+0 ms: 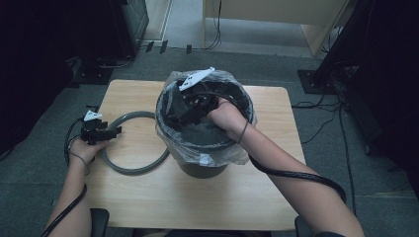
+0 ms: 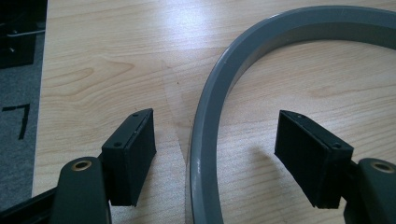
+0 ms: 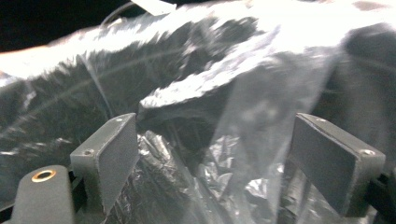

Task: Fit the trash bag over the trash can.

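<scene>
A dark grey bin (image 1: 202,168) stands mid-table, lined with a clear plastic bag (image 1: 225,153) whose edge folds over the rim. My right gripper (image 1: 190,106) reaches down inside the bin; in the right gripper view it (image 3: 212,163) is open, with crumpled liner (image 3: 201,116) between and beyond its jaws. A grey ring (image 1: 136,168) lies flat on the table left of the bin. My left gripper (image 1: 109,132) rests at the ring's left side, open, its jaws straddling the ring's band (image 2: 205,140) without closing on it; the left gripper (image 2: 217,156) sits low over the wood.
The wooden table (image 1: 197,197) has bare surface in front of the bin and to its right. The table's left edge (image 2: 39,116) drops to grey carpet. Black stands and cables (image 1: 341,113) lie on the floor around the table.
</scene>
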The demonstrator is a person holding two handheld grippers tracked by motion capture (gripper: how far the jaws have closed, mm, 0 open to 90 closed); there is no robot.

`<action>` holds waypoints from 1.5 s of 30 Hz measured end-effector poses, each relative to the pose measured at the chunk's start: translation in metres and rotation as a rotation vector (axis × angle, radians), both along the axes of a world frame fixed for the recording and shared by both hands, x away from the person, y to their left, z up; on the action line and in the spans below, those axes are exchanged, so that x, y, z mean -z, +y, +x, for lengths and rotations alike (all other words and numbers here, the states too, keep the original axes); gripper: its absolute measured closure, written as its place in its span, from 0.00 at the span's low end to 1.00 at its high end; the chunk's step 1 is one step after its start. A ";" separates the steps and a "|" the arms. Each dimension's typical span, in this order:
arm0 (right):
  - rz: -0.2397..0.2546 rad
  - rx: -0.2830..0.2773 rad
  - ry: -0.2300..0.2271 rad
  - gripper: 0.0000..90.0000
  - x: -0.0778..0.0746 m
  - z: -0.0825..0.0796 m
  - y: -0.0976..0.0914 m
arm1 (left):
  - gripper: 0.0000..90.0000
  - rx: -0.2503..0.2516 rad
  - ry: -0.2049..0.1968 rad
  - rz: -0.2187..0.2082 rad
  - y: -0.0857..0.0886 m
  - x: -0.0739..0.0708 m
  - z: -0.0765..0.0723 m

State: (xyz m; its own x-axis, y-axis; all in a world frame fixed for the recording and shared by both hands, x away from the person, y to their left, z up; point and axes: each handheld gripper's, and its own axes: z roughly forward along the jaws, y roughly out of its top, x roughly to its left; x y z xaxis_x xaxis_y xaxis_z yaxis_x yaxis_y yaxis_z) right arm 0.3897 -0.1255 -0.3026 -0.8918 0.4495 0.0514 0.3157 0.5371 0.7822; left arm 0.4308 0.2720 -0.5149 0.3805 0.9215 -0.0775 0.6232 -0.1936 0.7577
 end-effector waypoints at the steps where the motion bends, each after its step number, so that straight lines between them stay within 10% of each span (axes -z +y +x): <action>1: 0.003 0.006 0.000 0.17 -0.002 0.000 -0.002 | 0.31 0.000 0.000 0.000 0.000 0.000 0.000; 26: 0.017 0.010 0.015 0.17 -0.057 -0.011 -0.073 | 0.29 0.008 -0.009 0.075 -0.008 0.001 -0.001; 45: 0.075 0.107 -0.037 0.17 -0.064 -0.030 -0.143 | 0.27 0.013 -0.007 0.077 -0.009 0.001 -0.001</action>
